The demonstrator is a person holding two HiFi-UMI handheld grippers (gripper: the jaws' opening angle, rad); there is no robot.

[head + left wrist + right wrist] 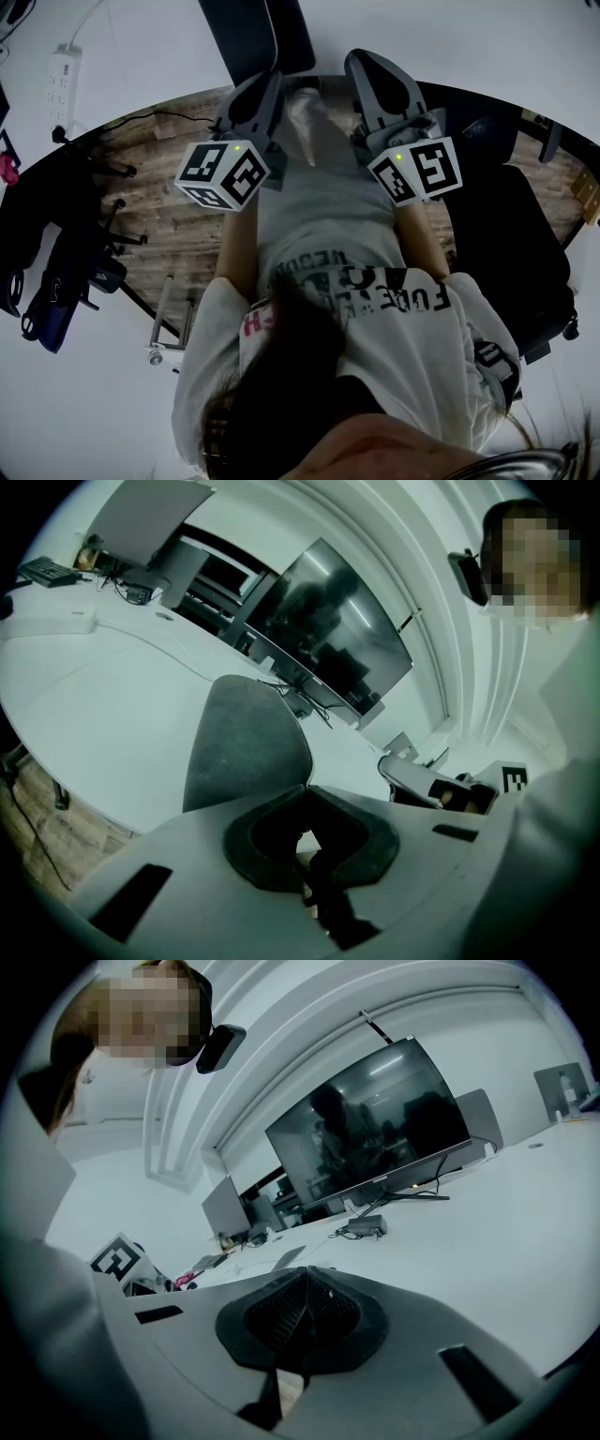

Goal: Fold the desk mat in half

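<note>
Left gripper view — left tongs [307, 787] pinch desk mat [246, 747], flap upright above tips; right tongs [302, 1272] clenched.

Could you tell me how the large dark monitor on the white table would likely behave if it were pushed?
The monitor is a wide panel on a thin splayed stand, so a push near its top would probably tip it rather than slide it. The cable and adapter beside it might drag along.
</note>
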